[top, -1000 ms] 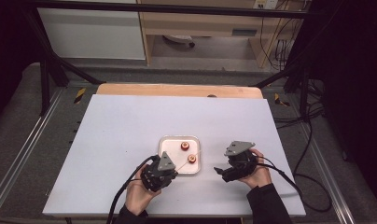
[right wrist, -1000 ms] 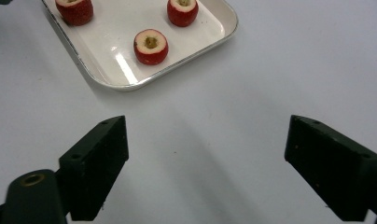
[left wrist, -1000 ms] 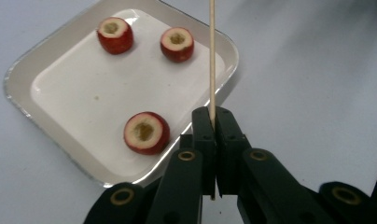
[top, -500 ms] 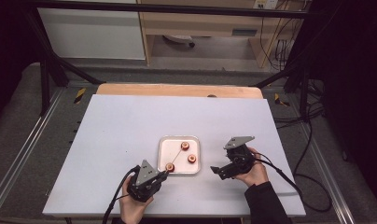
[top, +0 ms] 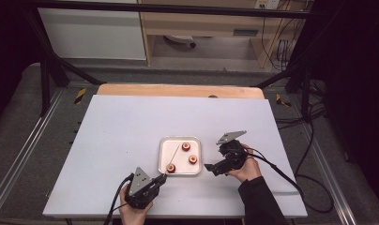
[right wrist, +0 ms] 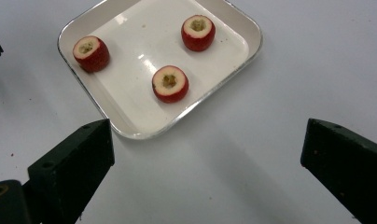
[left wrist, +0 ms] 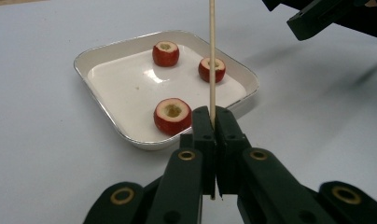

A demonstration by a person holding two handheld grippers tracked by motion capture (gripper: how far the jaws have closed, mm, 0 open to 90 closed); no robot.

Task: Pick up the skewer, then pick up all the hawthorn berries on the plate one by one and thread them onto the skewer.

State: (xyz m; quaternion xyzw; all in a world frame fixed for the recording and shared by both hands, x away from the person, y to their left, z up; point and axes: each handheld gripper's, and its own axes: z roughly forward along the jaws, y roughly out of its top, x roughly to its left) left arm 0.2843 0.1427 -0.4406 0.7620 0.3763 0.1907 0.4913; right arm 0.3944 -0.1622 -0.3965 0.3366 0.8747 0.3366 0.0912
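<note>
Tray (top: 197,142) rim between both grippers

Both grippers are black. The left gripper (left wrist: 213,122) has blocky jaws on linked arms with brass-ringed pivot holes — two at its 12 o'clock, more towards 6. A grey three-cornered plate tops each body, and a black cable trails away at 6 o'clock. The right gripper (top: 215,168) sits in a hand with a dark sleeve.

Lab recording bay: white table (top: 131,136) inside black metal frame (top: 51,70), loose cables (top: 314,140) on grey floor, cabinet (top: 94,33) behind, dark surroundings.
</note>
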